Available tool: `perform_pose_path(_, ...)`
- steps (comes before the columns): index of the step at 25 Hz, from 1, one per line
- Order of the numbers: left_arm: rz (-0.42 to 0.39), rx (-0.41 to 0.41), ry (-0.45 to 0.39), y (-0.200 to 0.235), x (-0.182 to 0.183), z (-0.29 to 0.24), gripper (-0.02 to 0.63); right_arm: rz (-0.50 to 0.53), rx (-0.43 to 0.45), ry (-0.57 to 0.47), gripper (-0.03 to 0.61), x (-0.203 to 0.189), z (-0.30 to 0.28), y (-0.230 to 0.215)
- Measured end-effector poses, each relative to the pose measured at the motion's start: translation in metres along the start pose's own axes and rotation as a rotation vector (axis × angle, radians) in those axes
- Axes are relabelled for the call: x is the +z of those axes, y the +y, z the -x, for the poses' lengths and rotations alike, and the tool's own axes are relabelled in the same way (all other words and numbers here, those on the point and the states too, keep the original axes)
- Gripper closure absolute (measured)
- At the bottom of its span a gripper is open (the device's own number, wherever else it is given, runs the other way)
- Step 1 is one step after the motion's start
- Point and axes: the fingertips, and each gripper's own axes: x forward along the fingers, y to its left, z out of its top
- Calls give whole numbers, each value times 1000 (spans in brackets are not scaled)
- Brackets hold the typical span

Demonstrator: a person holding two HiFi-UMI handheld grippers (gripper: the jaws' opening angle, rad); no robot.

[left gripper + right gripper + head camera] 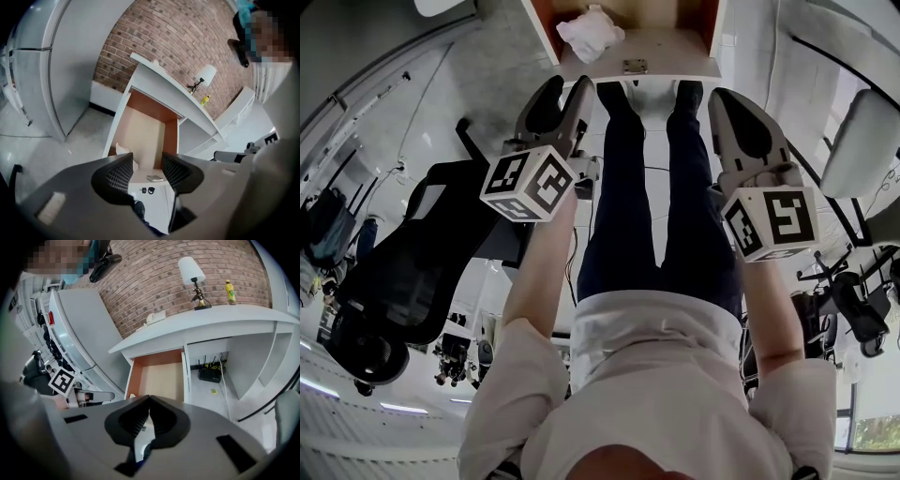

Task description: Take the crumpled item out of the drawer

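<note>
The open drawer (667,42) stood before both grippers. The left gripper (146,169) had its jaws wide apart, gripping nothing. The right gripper (149,404) had its jaws closed together, empty. The white crumpled item (591,36) lay untouched in the drawer's left side.

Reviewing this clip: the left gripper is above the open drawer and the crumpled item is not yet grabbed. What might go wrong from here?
1. The crumpled white item sits tucked in a front corner of the drawer, against a side wall. A jaw of the open left gripper may strike the wall rather than straddle it.
2. In the left gripper view the item lies left of the jaw gap, so a straight approach may miss it.
</note>
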Motion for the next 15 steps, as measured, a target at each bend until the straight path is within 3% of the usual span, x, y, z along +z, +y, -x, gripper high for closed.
perform_pose_path(3, 22, 13, 60, 10, -6, -17, 414, 1, 9, 2, 571, 0, 0, 0)
perform_pose_path(9, 107, 27, 101, 25, -13, -43, 414, 14, 24, 12, 571, -6, 3, -1)
perform_pose_path(15, 0, 89, 167, 39, -14, -63, 414, 35, 22, 8, 571, -5, 8, -10)
